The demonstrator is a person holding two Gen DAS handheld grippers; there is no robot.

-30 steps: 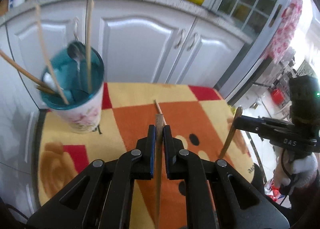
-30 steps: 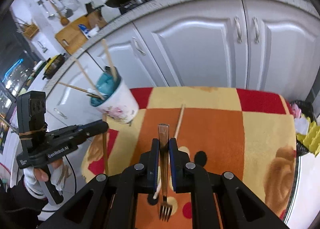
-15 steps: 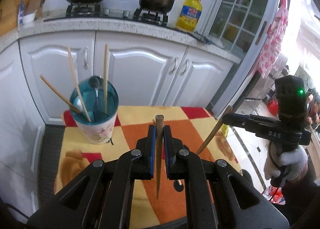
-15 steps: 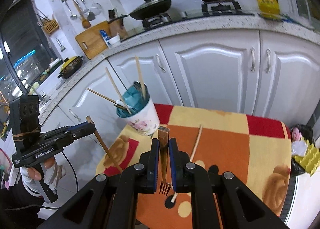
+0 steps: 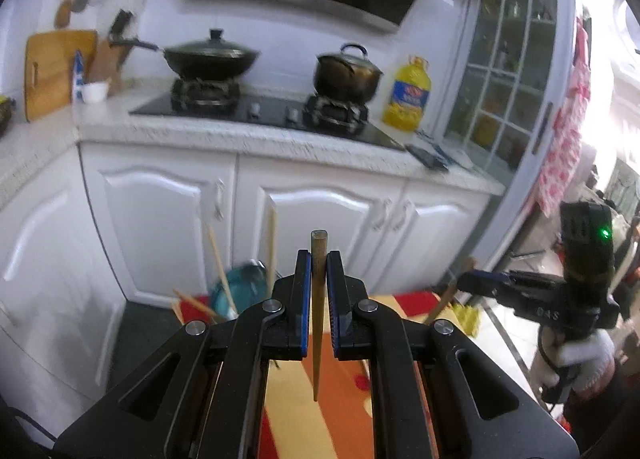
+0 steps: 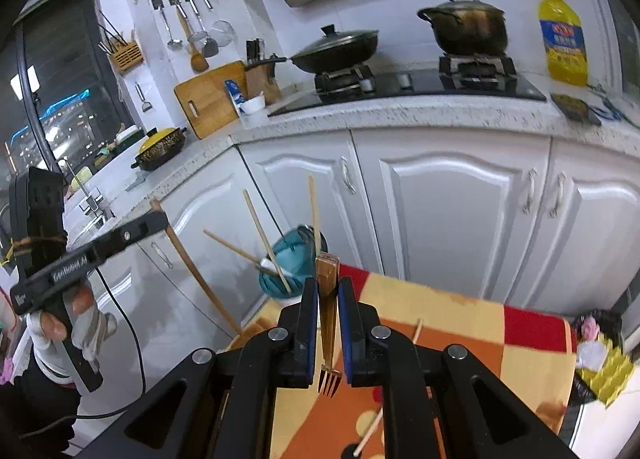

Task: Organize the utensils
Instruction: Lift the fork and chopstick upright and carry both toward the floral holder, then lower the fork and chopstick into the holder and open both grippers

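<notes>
1. Left wrist view: the left gripper (image 5: 319,291) is clamped on a brown wooden chopstick (image 5: 319,319), thick end up and tapered tip hanging down, probably so it can drop point-first. The teal-lined utensil cup (image 5: 240,291) sits low at left on the chequered cloth (image 5: 292,399), chopsticks leaning out of it (the cup is blurred).

2. Right wrist view: the right gripper (image 6: 328,323) pinches a gold fork (image 6: 328,319) by its flat handle, tines down. The cup stands beyond, at the cloth's far left corner; one loose chopstick (image 6: 370,433) lies on the cloth.
</notes>
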